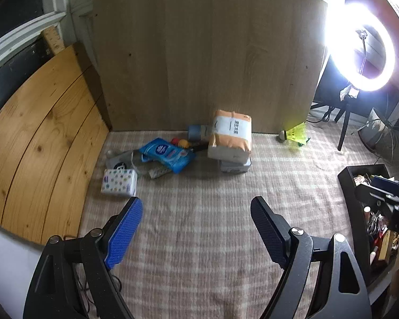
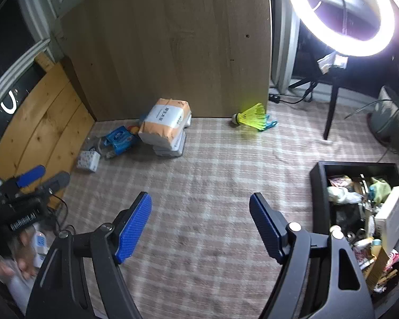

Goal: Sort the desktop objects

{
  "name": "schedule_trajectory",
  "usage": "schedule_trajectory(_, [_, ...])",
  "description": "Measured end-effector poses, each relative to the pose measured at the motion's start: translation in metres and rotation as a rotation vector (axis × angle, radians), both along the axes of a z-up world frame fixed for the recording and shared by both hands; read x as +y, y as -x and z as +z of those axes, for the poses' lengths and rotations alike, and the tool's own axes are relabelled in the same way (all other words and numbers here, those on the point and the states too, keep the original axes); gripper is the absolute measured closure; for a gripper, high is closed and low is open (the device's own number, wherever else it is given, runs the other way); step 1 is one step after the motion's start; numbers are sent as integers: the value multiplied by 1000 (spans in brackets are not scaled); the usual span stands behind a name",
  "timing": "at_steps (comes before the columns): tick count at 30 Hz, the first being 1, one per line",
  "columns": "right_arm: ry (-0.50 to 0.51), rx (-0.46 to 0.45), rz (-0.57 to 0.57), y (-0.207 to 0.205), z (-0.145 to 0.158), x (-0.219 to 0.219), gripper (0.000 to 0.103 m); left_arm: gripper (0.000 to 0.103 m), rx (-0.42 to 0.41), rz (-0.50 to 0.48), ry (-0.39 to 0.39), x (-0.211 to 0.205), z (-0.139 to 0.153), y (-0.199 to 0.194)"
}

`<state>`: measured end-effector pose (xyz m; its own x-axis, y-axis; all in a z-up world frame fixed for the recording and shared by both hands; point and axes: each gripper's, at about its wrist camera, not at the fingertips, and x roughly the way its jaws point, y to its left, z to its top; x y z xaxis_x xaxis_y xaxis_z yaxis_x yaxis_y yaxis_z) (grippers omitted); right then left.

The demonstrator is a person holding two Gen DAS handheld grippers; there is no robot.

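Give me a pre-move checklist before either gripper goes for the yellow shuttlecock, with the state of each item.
1. Left gripper open and holding nothing: ok.
2. Right gripper open and holding nothing: ok.
3. Shuttlecock in view, lying on its side on the checked cloth by the wooden board: ok.
4. Shuttlecock free of other things: not ok, a small blue item lies against its skirt.
5. Cloth between the right gripper and the shuttlecock bare of obstacles: ok.
6. Room left in the black tray: cannot tell, it looks crowded.
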<state>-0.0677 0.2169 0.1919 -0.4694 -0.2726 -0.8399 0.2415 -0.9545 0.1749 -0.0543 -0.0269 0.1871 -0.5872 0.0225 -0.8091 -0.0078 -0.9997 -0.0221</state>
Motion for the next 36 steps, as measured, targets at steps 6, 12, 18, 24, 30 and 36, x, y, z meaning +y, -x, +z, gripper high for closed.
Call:
schedule_trajectory(6, [55, -75, -15, 42, -5, -5, 41, 30, -20, -18, -38, -2, -4, 35])
schedule_trajectory(12, [100, -131, -29, 88, -22, -18, 44, 30, -47, -48, -73, 7, -20, 83])
schedule_trajectory(18, [149, -201, -35, 139, -51, -35, 43, 30, -94, -56, -97, 15, -51, 137])
schedule_trajectory(24, [243, -292, -72, 188, -85, -51, 43, 30, -125, -47, -145, 13, -83, 177])
schedule_trajectory(30, [260, -350, -77, 218, -113, -70, 44, 31, -128, 7, -146, 20, -103, 193])
schedule_trajectory(36, [303, -421, -67, 224, -135, -83, 60, 31, -129, -3, -159, 25, -115, 195])
